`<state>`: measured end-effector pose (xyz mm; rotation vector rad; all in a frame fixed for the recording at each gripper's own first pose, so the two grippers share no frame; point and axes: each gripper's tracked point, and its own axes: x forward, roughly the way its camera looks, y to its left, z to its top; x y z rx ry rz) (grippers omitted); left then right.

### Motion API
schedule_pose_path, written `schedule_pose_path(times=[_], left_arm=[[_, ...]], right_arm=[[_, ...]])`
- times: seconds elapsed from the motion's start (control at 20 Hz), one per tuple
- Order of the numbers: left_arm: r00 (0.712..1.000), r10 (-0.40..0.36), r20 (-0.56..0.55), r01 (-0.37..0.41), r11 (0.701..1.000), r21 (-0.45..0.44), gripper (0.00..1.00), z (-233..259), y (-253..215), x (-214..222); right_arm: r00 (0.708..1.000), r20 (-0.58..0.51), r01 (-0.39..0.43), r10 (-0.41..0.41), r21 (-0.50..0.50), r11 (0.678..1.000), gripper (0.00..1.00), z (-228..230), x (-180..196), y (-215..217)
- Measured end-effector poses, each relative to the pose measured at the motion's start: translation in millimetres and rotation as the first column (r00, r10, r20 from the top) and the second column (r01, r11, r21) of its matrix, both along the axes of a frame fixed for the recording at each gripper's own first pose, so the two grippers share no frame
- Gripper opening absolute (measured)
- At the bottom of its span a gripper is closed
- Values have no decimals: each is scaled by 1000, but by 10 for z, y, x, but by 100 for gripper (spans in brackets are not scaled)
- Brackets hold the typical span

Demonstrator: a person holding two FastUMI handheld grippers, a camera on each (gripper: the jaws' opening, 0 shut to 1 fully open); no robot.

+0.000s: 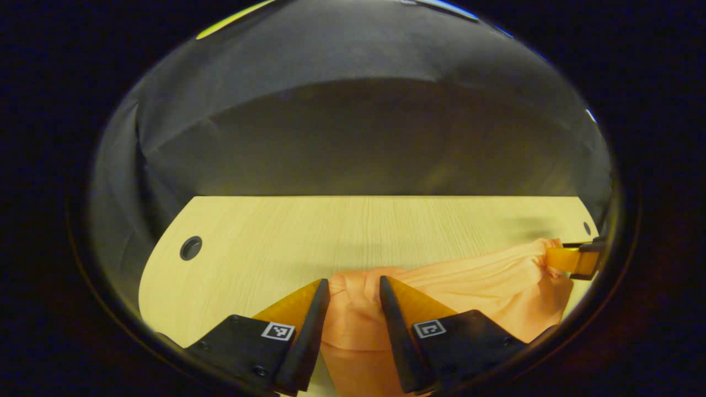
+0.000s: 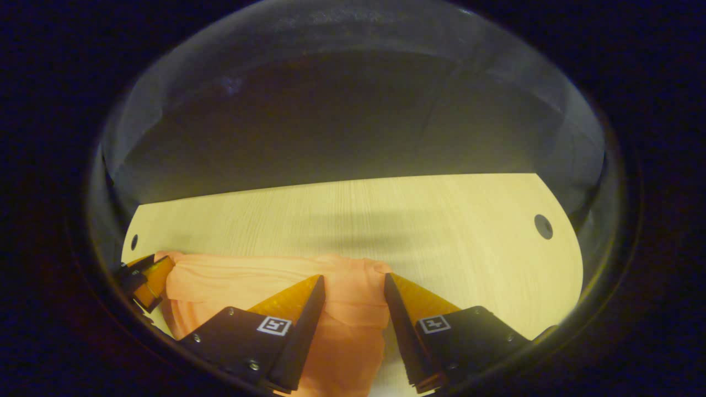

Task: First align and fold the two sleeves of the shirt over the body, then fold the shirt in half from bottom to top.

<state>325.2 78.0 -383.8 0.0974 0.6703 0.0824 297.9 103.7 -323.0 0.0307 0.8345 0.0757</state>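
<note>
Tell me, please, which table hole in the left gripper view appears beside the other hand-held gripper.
The small hole at the right edge, just above the right hand-held gripper.

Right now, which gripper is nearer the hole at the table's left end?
Left. The left gripper sits at the shirt's left end, with that hole just off to its left; the right gripper is at the shirt's far end, across the table from it.
</note>
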Motion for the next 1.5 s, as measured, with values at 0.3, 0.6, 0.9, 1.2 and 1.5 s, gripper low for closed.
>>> schedule_pose_path(times=[0.3,0.6,0.9,1.2,1.5], left_arm=[[997,-14,78,15,1000,-5,69,668,39,-359],[982,-56,181,55,998,9,72,1473,-2,-960],[958,-56,282,69,997,-38,65,2297,-57,-1758],[942,-94,324,106,994,-19,66,2696,-137,-2593],[928,-140,345,158,987,-25,67,2889,-219,-3096]], right_arm=[[993,116,-12,11,6,1000,70,654,-302,-72],[973,226,-47,43,13,999,70,1371,-921,-136],[942,331,-75,59,35,997,70,2015,-1717,-170],[906,416,-106,82,36,994,70,2445,-2469,-117],[884,462,-98,71,34,995,70,2454,-3047,-65]])
